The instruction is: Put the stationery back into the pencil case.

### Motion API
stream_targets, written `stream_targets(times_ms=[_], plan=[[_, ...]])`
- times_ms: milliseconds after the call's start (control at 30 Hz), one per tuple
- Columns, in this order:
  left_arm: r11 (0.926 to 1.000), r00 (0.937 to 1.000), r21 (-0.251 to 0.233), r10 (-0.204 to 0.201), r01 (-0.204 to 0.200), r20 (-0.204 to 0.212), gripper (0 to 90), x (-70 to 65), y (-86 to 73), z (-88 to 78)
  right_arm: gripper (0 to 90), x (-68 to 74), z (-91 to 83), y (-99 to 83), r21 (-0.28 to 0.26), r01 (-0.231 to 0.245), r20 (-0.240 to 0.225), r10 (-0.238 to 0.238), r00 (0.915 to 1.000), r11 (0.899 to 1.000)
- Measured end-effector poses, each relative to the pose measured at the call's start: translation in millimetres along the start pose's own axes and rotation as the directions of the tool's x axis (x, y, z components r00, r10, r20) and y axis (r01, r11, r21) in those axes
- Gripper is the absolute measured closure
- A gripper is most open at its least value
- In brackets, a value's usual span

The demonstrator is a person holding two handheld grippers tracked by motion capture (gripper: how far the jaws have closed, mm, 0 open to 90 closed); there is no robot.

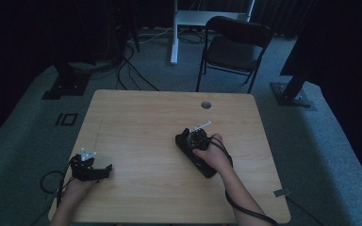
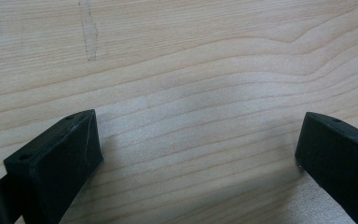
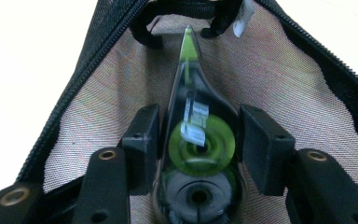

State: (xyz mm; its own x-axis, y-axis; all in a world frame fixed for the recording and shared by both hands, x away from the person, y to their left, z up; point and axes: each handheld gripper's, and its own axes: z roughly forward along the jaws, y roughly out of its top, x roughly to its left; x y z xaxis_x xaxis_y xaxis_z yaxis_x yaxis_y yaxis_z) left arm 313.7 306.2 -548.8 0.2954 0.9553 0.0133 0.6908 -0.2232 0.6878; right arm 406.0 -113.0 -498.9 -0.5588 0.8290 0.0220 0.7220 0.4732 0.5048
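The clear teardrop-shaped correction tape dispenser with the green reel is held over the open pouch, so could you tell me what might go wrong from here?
1. The right hand-held gripper pinches the clear teardrop-shaped correction tape dispenser on its smooth curved sides; it could twist or slip.
2. Its pointed tip could snag the black zipped mesh pouch lining.
3. The left hand-held gripper rests open on the light wooden table, apart from the pouch, so nothing steadies the pouch.

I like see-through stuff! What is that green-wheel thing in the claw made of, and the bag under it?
The tape dispenser looks like clear glossy plastic: its green wheel shows through the shell, which glints. The pouch looks like woven mesh fabric with a black zipper edge.
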Motion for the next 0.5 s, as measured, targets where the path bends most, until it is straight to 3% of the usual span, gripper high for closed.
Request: stream_targets(times_ms=[500], plan=[[1.0, 1.0, 0.0, 0.0, 0.0, 0.0, 0.2, 0.0, 0.0, 0.0, 46.2, -3.2, -17.4, -0.5, -0.06, -0.025, -0.046, 0.023, 0.9987, 0.998]])
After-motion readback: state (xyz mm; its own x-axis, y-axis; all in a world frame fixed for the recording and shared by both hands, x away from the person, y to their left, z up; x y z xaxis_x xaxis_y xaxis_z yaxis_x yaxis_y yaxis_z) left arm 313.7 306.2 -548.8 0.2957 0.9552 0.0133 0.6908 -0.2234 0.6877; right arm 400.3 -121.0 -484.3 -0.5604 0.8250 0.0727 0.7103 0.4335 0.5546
